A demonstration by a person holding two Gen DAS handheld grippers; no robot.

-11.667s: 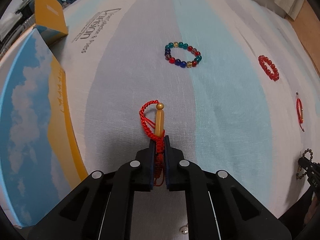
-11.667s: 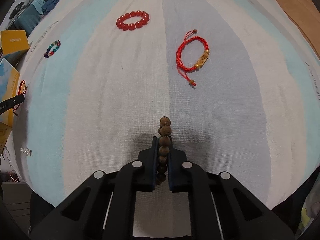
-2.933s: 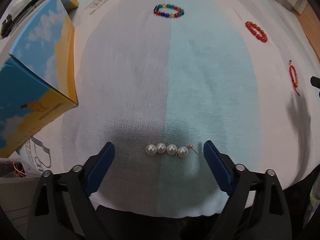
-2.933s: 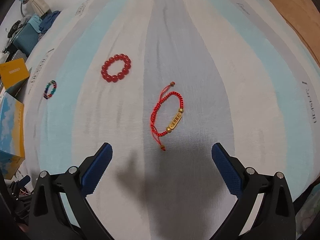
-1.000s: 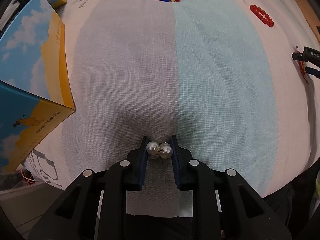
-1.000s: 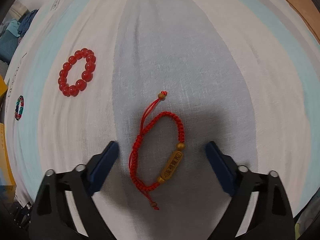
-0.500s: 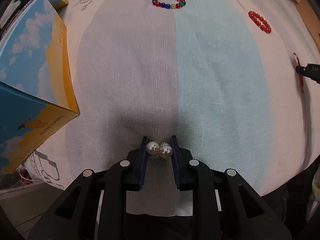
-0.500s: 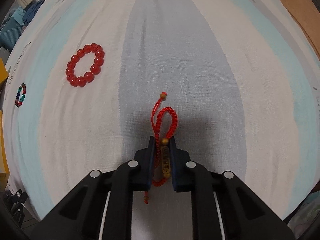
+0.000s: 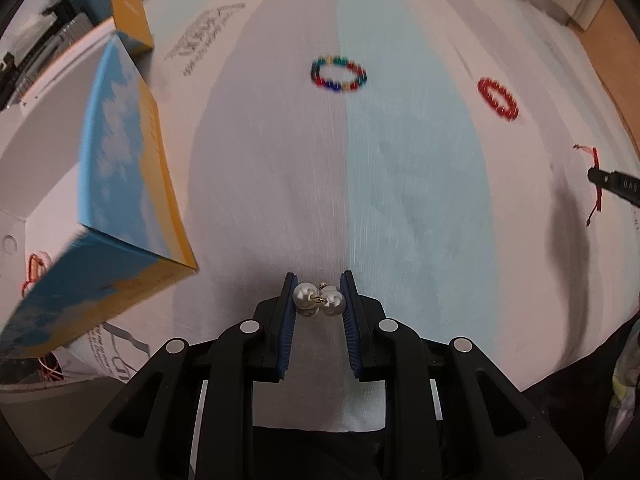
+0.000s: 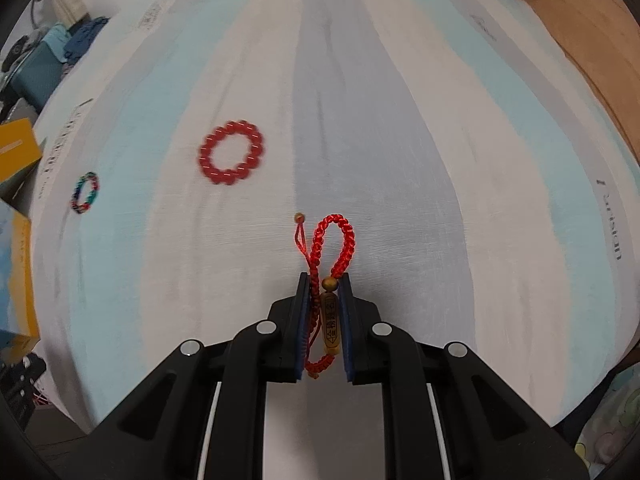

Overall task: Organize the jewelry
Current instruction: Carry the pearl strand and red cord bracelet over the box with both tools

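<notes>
Striped bedsheet served as sorting surface. Left gripper, near the blue-and-yellow box, clamped the pearl piece; right gripper, farther from it, pinched the red cord bracelet, both apparently lifted for storing.

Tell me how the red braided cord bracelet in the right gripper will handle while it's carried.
The red cord bracelet is probably floppy: its loop folds and droops from the right gripper. It looks light and unlikely to slip, with its gold tube bead clamped between the pads.
</notes>
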